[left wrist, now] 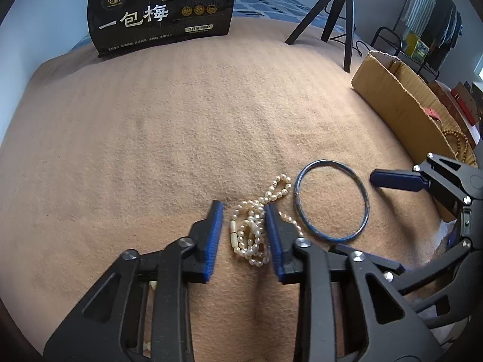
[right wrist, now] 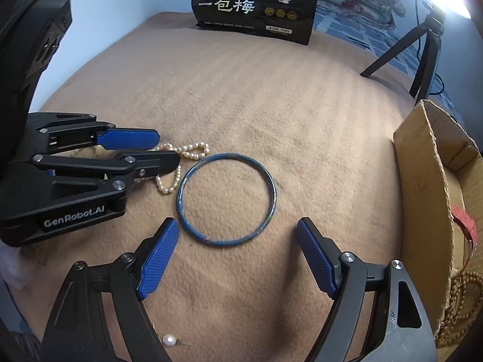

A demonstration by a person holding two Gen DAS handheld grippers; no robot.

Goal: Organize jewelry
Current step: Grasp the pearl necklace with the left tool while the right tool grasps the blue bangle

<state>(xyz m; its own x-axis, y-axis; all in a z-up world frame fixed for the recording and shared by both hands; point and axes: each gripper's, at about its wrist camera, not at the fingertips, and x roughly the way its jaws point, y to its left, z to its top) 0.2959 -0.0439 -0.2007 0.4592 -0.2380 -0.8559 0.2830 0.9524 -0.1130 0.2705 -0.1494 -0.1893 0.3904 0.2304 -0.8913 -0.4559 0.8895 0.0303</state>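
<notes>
Blue pads of the left gripper [left wrist: 244, 226] stand close on either side of the pearl necklace [left wrist: 256, 226], which lies bunched in loose loops on the tan blanket [left wrist: 181, 120]. Its right pad touches the pile, its left pad shows a thin gap, so the jaws are narrowed around the strand but not yet clamped on it.

Just to that gripper's right lies the blue bangle [right wrist: 226, 199], flat, a thin hoop with worn patches along its rim. It rests just ahead of the right gripper [right wrist: 237, 229], whose jaws stand wide apart and hold nothing, the near arc of the hoop sitting between the fingertips.

Further right of that gripper stands the cardboard box [right wrist: 422, 181], open-topped, with brown wooden beads [right wrist: 462, 301] and something red already inside. A single loose pearl earring [right wrist: 169, 339] lies close under the right gripper.

Judging from this, sorting is partly done: some pieces are boxed, while necklace, bangle and earring remain on the blanket. Far ahead stand a black snack bag [right wrist: 256, 6] and a tripod [left wrist: 338, 24]
</notes>
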